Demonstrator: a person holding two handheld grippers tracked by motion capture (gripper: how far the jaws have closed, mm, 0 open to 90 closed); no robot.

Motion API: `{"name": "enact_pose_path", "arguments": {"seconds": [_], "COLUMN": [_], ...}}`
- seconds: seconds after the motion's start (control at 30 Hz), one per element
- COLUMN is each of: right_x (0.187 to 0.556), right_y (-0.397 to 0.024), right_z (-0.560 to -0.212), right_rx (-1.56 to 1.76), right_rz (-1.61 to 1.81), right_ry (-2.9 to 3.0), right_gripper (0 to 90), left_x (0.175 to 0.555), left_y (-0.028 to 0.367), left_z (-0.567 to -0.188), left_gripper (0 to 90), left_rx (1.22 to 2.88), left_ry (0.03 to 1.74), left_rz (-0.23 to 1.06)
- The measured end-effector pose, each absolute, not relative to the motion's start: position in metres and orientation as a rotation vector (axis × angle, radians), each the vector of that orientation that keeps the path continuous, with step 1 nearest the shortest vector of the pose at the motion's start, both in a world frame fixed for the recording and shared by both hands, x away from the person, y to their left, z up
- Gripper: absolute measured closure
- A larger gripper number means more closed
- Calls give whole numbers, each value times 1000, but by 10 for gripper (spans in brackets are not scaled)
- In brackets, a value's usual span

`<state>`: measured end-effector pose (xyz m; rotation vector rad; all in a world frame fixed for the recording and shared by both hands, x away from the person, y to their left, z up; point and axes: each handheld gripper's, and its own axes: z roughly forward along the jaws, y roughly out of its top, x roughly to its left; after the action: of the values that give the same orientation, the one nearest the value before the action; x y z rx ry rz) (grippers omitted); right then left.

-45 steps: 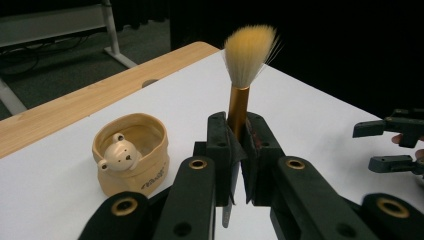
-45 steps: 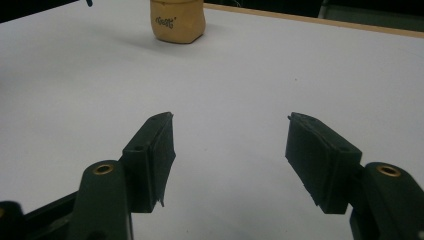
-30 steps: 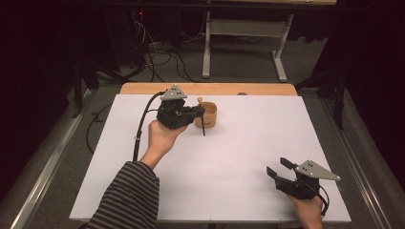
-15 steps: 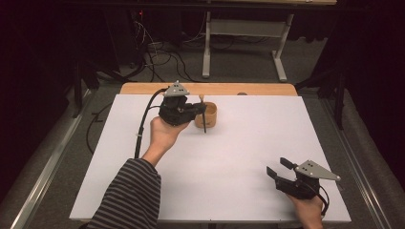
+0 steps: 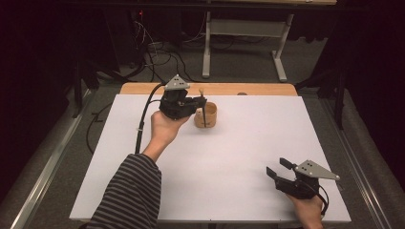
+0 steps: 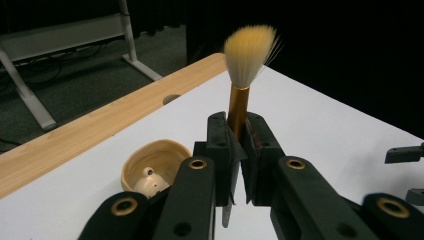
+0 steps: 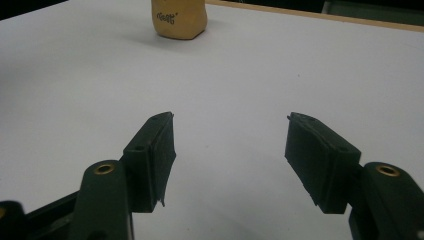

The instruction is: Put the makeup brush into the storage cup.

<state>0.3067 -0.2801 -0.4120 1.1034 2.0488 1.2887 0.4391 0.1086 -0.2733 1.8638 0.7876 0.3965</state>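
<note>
My left gripper is shut on a brush and holds it upright over the far middle of the table. In the left gripper view the pads clamp the brush's gold ferrule, and the pale bristles stand above the jaws. The dark handle points down at a tan cup; whether it touches the cup I cannot tell. The cup stands open just below and left of the left gripper. My right gripper rests near the front right edge, open with nothing between its fingers; the cup is far ahead of it.
A white sheet covers the table, with a wooden strip along the far edge. Beyond it stand a metal desk frame and cables on the dark floor. A small pale knob lies inside the cup.
The left gripper has shifted slightly toward the far side and right with the brush, so the handle now hangs at the cup. The right gripper has kept still.
</note>
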Motion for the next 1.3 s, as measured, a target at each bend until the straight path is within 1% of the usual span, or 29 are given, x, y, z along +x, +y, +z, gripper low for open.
{"name": "enact_pose_path", "arguments": {"seconds": [0.5, 0.77, 1.3], "right_x": [307, 307, 307], "right_y": [-282, -282, -280], "right_z": [-412, -412, -412], "right_rx": [1107, 1098, 1093], "right_rz": [1293, 1294, 1295], "right_ry": [2046, 2050, 2059], "right_gripper": [385, 385, 385], "left_x": [457, 468, 486], "left_y": [102, 97, 86], "left_z": [-270, -273, -282], "left_gripper": [837, 837, 836], "left_rx": [1865, 1882, 1890], "left_ry": [821, 845, 867], "left_rz": [428, 467, 495]}}
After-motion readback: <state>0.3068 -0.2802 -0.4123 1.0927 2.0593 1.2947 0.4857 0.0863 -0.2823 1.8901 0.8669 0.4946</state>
